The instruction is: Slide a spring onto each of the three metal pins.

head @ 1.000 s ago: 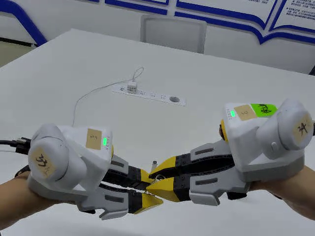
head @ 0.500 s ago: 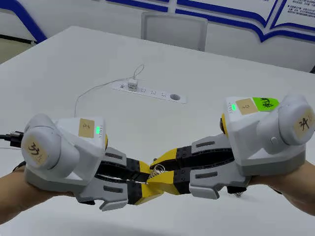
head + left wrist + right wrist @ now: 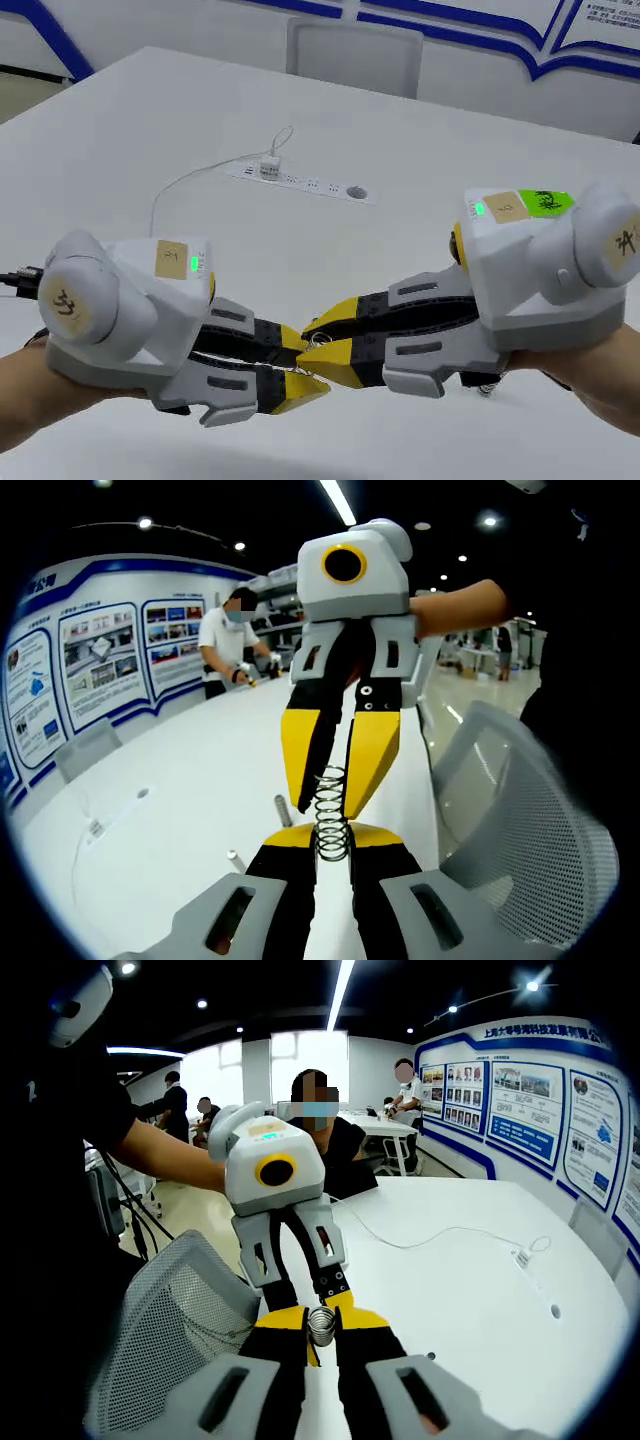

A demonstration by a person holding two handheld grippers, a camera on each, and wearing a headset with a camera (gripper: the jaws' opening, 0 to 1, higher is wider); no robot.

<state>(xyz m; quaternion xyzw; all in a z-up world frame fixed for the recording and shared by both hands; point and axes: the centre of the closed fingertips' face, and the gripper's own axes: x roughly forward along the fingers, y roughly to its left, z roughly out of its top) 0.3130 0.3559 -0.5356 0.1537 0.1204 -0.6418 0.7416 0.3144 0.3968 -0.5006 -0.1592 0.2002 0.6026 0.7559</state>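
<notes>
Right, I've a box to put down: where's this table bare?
Bare: the wide stretch of table right of the power strip, out to the far edge by the chair; also the far left corner beyond the cable. Crowded: the near middle, where left gripper and right gripper meet at the spring, with two pins standing nearby.

head view: above, looking down | gripper views: facing each other, close | shared: spring point(image 3: 332, 815)

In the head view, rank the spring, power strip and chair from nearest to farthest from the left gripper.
1. The spring, at the left gripper jaw tips.
2. The power strip, midway across the table.
3. The chair, beyond the table's far edge.
</notes>
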